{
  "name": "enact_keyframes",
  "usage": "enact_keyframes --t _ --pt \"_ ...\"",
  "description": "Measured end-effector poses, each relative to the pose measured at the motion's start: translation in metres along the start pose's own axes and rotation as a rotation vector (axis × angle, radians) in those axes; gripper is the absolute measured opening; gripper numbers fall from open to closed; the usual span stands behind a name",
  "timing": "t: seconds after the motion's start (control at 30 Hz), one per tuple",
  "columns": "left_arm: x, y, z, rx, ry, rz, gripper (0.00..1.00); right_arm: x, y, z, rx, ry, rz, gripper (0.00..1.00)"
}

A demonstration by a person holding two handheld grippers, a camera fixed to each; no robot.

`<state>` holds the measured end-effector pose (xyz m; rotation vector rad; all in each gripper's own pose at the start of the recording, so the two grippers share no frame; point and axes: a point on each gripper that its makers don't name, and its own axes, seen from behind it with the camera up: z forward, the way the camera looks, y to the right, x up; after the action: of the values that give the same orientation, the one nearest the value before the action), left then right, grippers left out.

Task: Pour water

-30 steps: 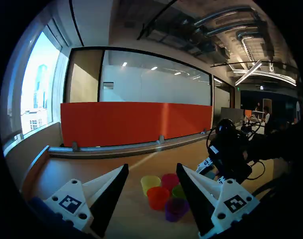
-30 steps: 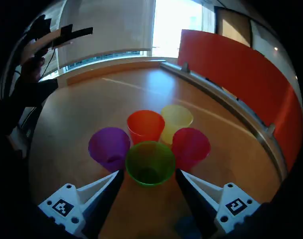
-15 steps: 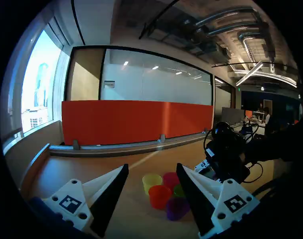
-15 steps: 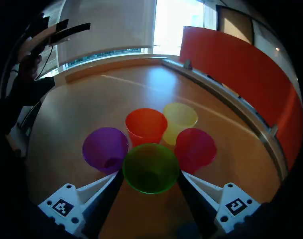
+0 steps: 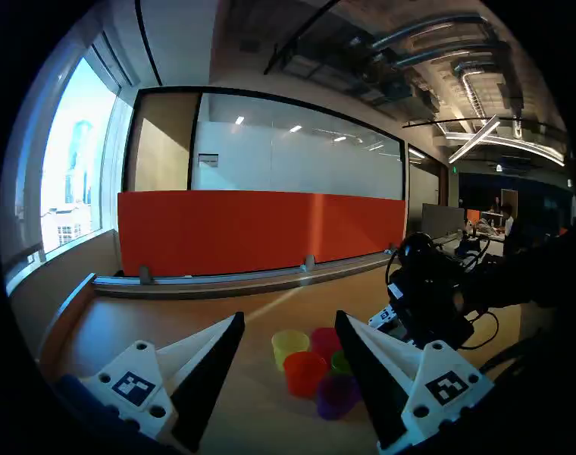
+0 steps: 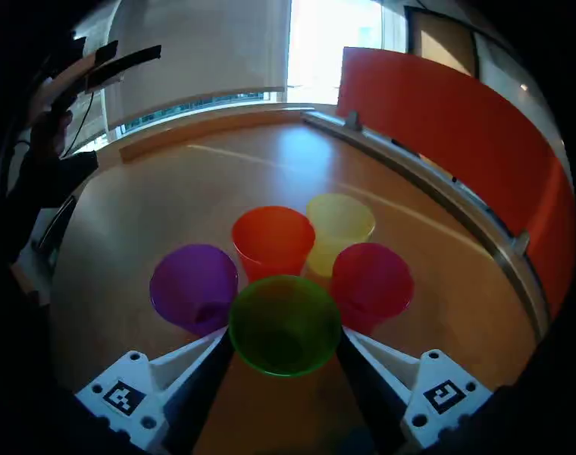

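The green cup [image 6: 284, 326], round, tapered, translucent plastic, stands nearest of five clustered cups on the glossy wooden surface [image 6: 174, 197]. It sits deeper than before between the right gripper [image 6: 284, 333]'s wide fingers. The left gripper [image 5: 289, 315] hangs far left, fingers wide, empty.

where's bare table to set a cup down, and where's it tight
Free: the wooden table beyond the orange plastic cup and yellow plastic cup, up to the window ledge; also the strip between the red plastic cup and the metal rail. Crowded: the cup cluster, with the green plastic cup between the fingers of the open right gripper, beside the purple plastic cup.
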<state>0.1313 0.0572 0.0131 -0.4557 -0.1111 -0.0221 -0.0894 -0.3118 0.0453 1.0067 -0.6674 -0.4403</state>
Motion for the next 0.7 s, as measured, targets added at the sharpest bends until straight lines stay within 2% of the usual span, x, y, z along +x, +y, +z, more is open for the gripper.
enact_keyframes --t 0.3,0.7 --pt "0.0 0.001 0.001 -0.003 0.002 0.001 0.88 -0.002 -0.002 -0.003 0.004 0.007 -0.02 0.91" --pt "0.001 0.004 0.0 -0.004 0.003 0.003 0.88 0.006 -0.006 -0.017 0.005 0.067 -0.008 0.91"
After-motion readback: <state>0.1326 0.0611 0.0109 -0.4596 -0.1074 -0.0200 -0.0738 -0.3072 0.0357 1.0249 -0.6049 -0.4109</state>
